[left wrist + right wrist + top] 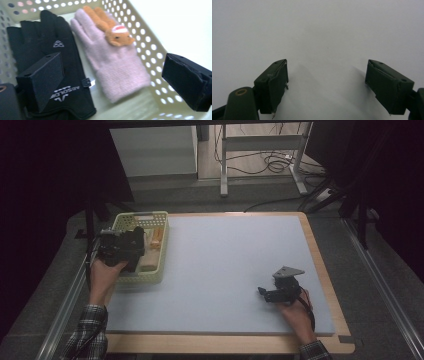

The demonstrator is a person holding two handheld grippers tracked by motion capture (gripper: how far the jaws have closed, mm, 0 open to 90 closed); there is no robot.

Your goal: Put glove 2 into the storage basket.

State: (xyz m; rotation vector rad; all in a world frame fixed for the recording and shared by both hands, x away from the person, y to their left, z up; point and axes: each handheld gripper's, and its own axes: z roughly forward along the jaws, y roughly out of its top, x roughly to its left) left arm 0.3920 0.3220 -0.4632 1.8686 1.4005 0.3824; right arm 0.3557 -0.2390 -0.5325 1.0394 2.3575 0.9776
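Gloves already in basket [150, 47]: pink glove [115, 60] between the wide left tool [112, 82] jaws, black glove [45, 50] under one jaw. Right tool [327, 85] wide, empty, over bare worktop [235, 255]. Nothing left outside.

A pale blue-grey mat [240, 270] covers the wooden table [320, 265]. Beyond its far edge lies grey floor, a white cabinet [152, 150], a metal desk frame [260, 150] and loose cables [275, 162]. Surroundings are dark.

1 basket [147, 37] – 2 gloves: black glove [47, 50], pink glove [112, 62].
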